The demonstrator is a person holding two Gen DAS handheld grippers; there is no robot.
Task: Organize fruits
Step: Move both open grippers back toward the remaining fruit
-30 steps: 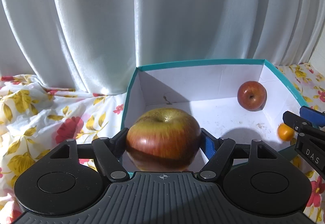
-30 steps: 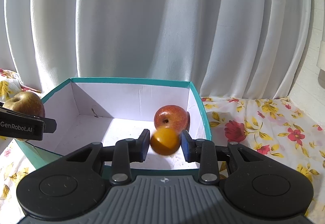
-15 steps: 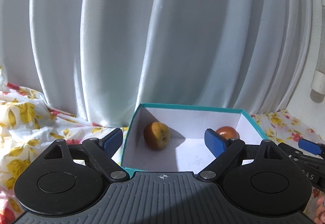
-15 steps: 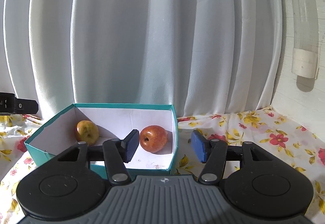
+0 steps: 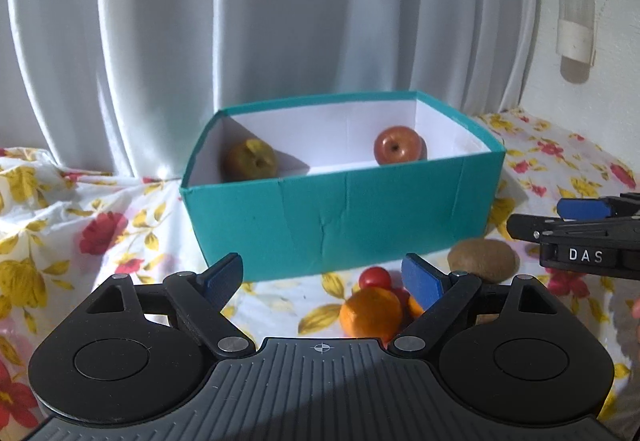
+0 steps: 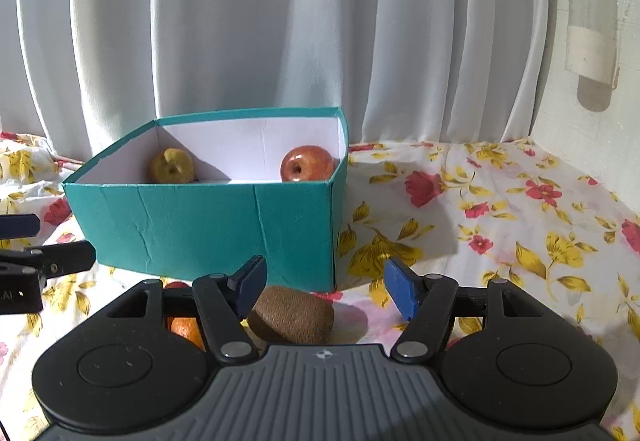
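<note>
1. We hold both tongs tilted down, in front of the teal box (image 5: 340, 225), on the near side.
2. Left tongs (image 5: 322, 275): wide open, nothing between them. Orange (image 5: 370, 311) and cherry tomato (image 5: 374, 278) sit on the floral cloth (image 5: 100, 241) just ahead, toward the right finger.
3. Right tongs (image 6: 325, 287): have just been opening, nothing gripped. Kiwi (image 6: 294, 315) lies beside the left finger, in front of the box's near right corner.
4. Inside the box: yellowish apple (image 5: 251, 161) at left, red apple (image 5: 398, 145) at right.

Box (image 5: 344, 225) wall hides both apples' (image 5: 398, 145) undersides.
</note>
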